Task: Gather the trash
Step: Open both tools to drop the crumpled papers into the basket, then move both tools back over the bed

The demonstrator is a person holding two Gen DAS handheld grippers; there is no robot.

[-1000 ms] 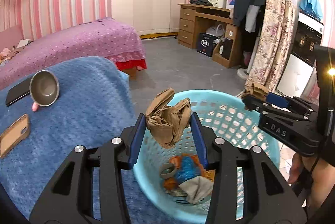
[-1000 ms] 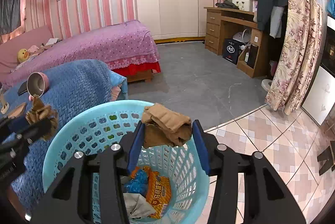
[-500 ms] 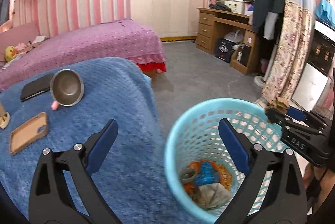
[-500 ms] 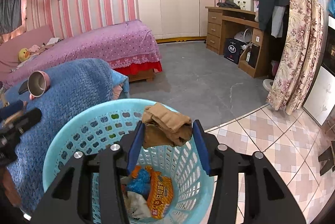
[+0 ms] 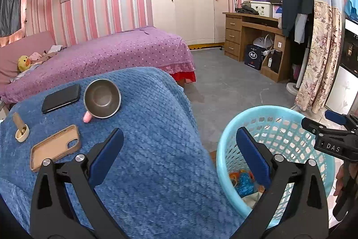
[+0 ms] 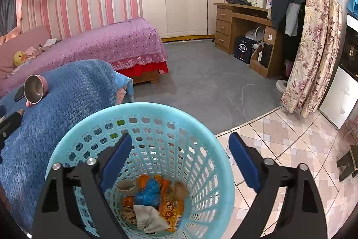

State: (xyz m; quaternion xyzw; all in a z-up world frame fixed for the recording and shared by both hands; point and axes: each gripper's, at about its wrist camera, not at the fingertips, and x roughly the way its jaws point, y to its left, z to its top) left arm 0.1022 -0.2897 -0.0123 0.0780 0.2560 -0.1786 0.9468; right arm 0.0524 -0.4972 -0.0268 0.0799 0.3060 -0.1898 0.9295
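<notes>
A light blue plastic basket [image 6: 197, 127] stands on the floor beside the blue blanket; it also shows in the left wrist view [image 5: 277, 111]. Trash lies in its bottom: crumpled brown paper [image 6: 180, 191], blue and orange wrappers [image 6: 147, 194] and white paper [image 6: 150, 217]. My right gripper [image 6: 180, 160] is open and empty over the basket. My left gripper [image 5: 179, 157] is open and empty over the blanket's right edge, next to the basket. The right gripper shows at the right edge of the left wrist view [image 5: 331, 127].
On the blue blanket [image 5: 145, 127] lie a metal cup with a pink handle [image 5: 101, 98], a black phone [image 5: 60, 98], a tan phone case [image 5: 54, 147] and a small beige scoop [image 5: 21, 131]. A purple bed [image 5: 100, 55] is behind; a wooden desk [image 5: 252, 35] is at far right.
Both grippers have opened and let go of their brown paper wads, which now lie in the basket. The left gripper has swung left, from over the basket to over the blanket.
</notes>
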